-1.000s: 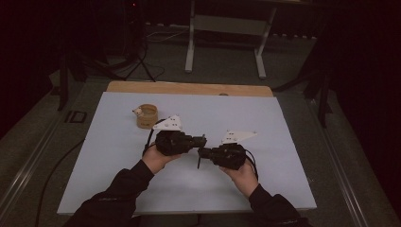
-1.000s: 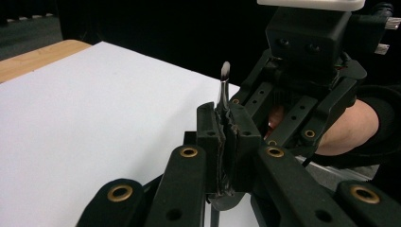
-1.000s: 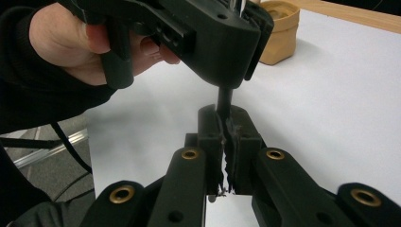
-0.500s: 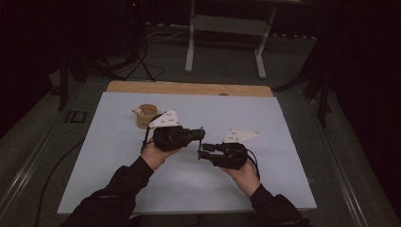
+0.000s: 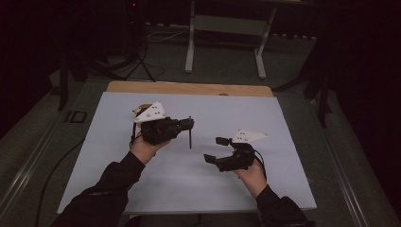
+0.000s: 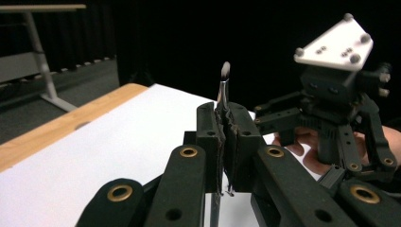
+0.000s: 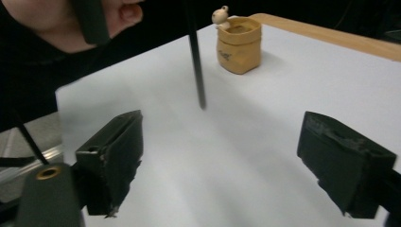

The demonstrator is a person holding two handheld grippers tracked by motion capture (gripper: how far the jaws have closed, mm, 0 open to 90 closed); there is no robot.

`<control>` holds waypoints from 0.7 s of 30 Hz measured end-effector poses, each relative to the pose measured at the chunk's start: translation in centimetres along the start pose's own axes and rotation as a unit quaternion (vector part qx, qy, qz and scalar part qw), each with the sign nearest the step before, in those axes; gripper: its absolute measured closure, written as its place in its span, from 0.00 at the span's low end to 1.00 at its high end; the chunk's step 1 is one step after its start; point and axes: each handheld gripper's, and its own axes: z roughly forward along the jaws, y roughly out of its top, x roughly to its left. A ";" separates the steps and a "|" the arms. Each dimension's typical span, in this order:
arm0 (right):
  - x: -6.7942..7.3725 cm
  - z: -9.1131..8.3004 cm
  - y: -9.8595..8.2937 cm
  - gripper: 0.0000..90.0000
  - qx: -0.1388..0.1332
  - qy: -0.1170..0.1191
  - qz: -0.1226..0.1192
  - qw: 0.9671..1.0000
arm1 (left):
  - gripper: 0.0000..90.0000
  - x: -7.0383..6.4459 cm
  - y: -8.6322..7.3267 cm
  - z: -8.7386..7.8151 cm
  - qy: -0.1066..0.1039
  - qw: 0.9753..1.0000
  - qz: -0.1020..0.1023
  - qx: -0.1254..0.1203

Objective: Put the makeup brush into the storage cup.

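- High view: your left claw (image 5: pixel 188 124) sits over the middle of the white table (image 5: pixel 118 184), a little toward the far edge. Its jaws are pressed together on a thin dark pen (image 5: pixel 190 135), which hangs upright from them with its lower end pointing down at the sheet.
- High view: your right claw (image 5: pixel 215 149) is lower and nearer your edge, toward the right half of the table. Its jaws stand wide apart with nothing between them, and they point left toward the pen, with a clear gap between the two.
- High view: a small tan holder (image 5: pixel 140 109) peeks out behind your left claw's grey plate, near the far left corner.
- Left gripper view: the jaws of your left claw (image 6: pixel 226 132) are closed tight on the pen (image 6: pixel 222 87), whose shaft rises from between the pads to a pale tip. Your right claw stands beyond it on the right, held in your hand (image 6: pixel 307 149).
- Right gripper view: your right claw (image 7: pixel 222 163) is spread wide and bare over the white table. The pen (image 7: pixel 196 71) hangs upright ahead of it, its lower end close above the sheet. Behind it the tan holder (image 7: pixel 239 45) stands upright near the wooden far edge, a small pale figure (image 7: pixel 220 15) on its rim.
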 end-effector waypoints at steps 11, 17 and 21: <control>-0.8 -1.7 -1.0 0.16 -0.020 -0.021 -0.026 0.999 | 0.95 2.0 1.9 -2.5 0.046 0.999 0.000 -0.030; -0.9 -2.6 -1.5 0.16 -0.026 -0.023 -0.027 0.999 | 0.95 2.8 2.9 -3.6 0.072 0.996 0.022 -0.052; -1.3 -3.3 -1.9 0.16 -0.040 -0.016 -0.025 0.999 | 0.95 3.6 3.6 -4.3 0.093 0.993 0.030 -0.059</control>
